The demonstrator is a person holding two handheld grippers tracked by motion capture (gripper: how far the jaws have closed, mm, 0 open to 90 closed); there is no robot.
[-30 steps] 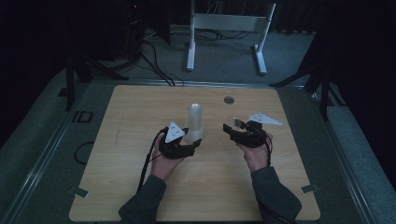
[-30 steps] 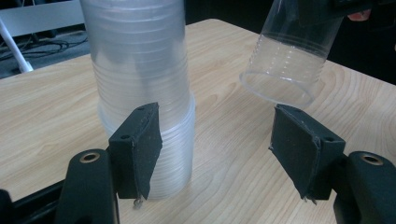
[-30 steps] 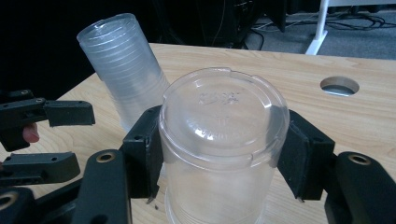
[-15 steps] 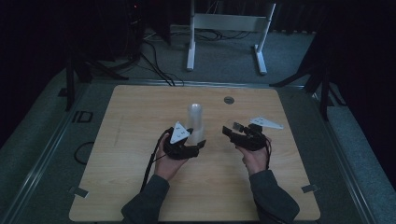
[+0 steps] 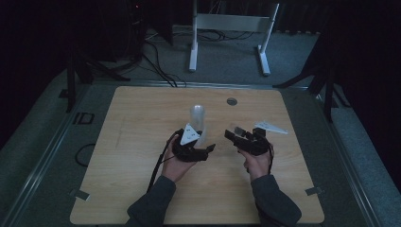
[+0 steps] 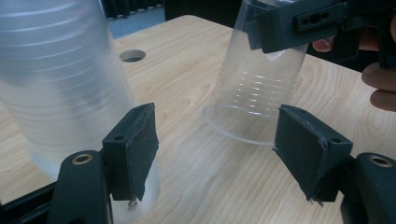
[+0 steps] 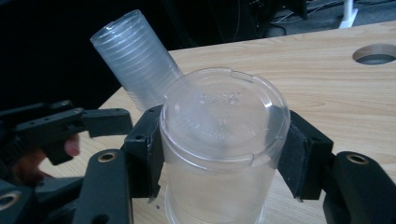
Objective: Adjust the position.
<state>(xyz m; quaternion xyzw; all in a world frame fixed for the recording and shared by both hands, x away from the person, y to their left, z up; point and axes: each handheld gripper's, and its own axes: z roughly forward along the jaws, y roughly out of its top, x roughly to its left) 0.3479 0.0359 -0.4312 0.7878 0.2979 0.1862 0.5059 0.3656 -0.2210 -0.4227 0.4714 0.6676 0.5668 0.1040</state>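
wooden table (image 5: 142, 142), dark room; right gripper (image 7: 219, 154) clamps clear cup (image 7: 219, 140); left gripper (image 6: 219, 144) jaws just widened, empty.

Your work surface: light wooden table (image 5: 142, 142), pale grain, rounded corners, w/ one round cable hole (image 5: 231, 101) near the far edge, right of centre. On it, approx. mid-table: stack of clear ribbed plastic cups (image 5: 198, 120), upside down, leaning. Just right of it you've got a single clear plastic cup (image 7: 219, 154), also inverted, rim on the wood. Strips of grey tape (image 5: 80, 194) at both near corners. Table stands on grey carpeted floor (image 5: 42, 142).
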